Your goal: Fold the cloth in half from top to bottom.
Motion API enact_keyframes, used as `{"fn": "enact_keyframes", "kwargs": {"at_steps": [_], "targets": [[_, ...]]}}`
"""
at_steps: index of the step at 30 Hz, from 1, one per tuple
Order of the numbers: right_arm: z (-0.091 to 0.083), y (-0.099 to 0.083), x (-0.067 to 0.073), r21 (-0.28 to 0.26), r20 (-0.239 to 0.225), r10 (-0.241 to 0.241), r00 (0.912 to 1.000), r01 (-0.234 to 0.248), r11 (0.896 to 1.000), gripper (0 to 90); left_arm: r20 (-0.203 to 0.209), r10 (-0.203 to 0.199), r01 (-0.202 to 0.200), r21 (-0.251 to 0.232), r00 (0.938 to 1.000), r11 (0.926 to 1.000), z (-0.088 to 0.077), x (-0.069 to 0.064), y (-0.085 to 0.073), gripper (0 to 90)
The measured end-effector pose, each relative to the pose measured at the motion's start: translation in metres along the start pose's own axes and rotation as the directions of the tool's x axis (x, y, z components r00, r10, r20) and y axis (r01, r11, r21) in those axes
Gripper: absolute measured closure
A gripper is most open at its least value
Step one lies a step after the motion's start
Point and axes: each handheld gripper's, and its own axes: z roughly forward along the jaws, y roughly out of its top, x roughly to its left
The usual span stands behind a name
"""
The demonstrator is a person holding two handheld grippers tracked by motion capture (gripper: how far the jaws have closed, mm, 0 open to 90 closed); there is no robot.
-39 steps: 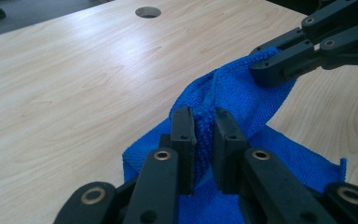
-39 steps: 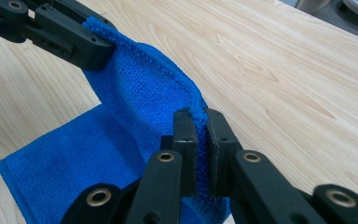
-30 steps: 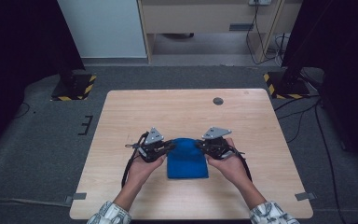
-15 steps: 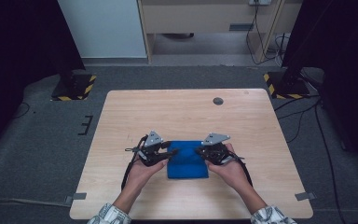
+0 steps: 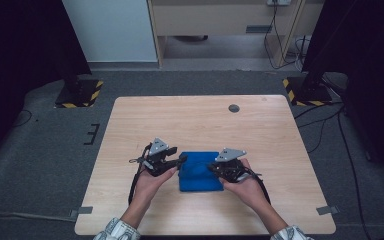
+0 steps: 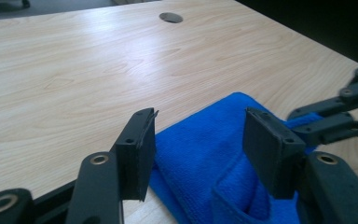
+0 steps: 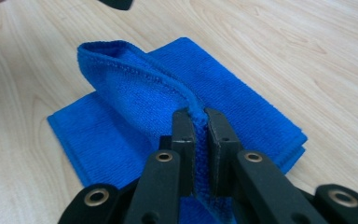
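Blue cloth point(image 5: 199, 171) lies folded on the wooden table point(image 5: 200, 120), toward the near edge, well short of the round cable hole point(image 5: 234, 108). Left gripper point(image 5: 180, 161) sits at the cloth's left edge; its jaws have just been opening and now stand apart, the cloth's edge between them but the pads point(image 6: 138, 154) off the fabric. Right gripper point(image 7: 199, 121) at the cloth's right side, jaws pinched tight on a raised hem of the top layer (the fold stands up from the cloth). Both hands rest beside the cloth.
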Motion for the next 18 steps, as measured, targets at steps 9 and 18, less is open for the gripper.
{"fn": "enact_keyframes", "kwargs": {"at_steps": [9, 18], "targets": [[-0.006, -0.013, 0.011, 0.012, -0.005, -0.007, 1.0000, 0.007, 1.000, 74.0, -0.047, -0.005, 0.005, 0.018, 0.9989, 0.9998, 0.001, 0.007, -0.007, 43.0], [-0.013, -0.025, 0.012, 0.032, 0.006, -0.013, 0.9999, 0.013, 0.999, 69.2, -0.061, 0.020, -0.017, 0.047, 0.9980, 0.9988, 0.001, 0.005, -0.015, 42.9]]}}
